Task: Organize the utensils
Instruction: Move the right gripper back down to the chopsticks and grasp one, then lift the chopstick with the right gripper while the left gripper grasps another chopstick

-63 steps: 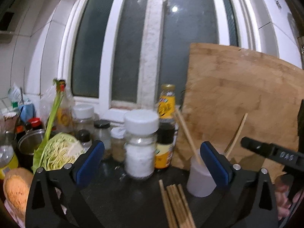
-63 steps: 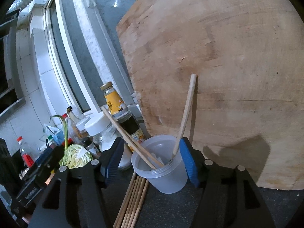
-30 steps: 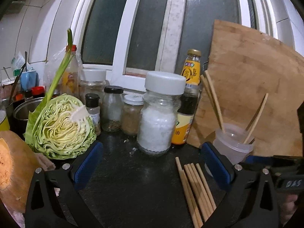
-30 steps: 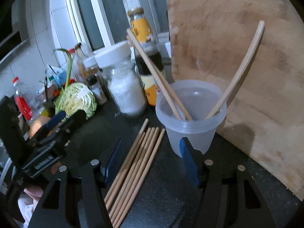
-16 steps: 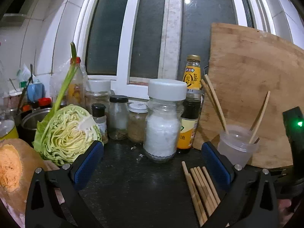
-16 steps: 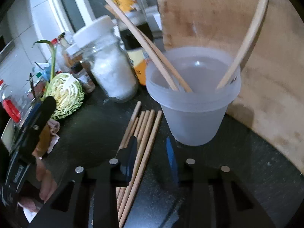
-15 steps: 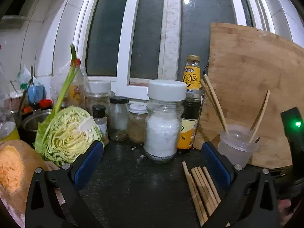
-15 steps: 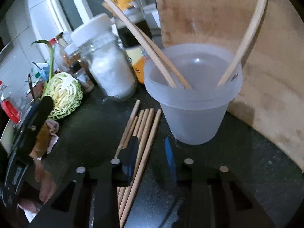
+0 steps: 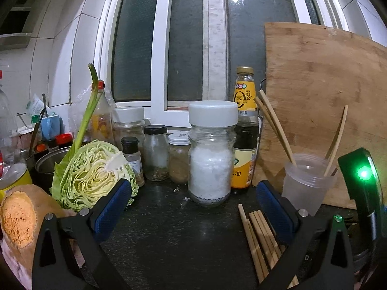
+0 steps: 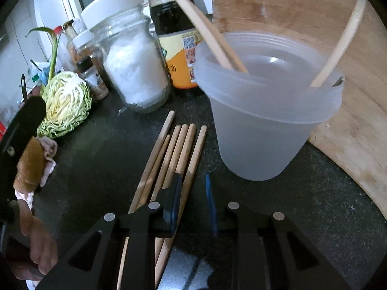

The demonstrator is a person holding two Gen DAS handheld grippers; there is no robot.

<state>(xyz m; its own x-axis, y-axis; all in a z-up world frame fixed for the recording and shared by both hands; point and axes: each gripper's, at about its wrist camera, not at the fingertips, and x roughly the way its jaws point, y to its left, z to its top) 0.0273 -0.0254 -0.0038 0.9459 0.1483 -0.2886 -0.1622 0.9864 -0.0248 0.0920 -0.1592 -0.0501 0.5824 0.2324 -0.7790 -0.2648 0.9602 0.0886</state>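
five loose pale wooden chopsticks [image 10: 169, 159] lie lengthwise just ahead of the right gripper [image 10: 192, 193], whose jaws, just narrowed, straddle the rightmost stick ungripped, below the frosted plastic cup [image 10: 263, 130].

jars [image 9: 212, 154] behind; counter [image 9: 169, 229] open
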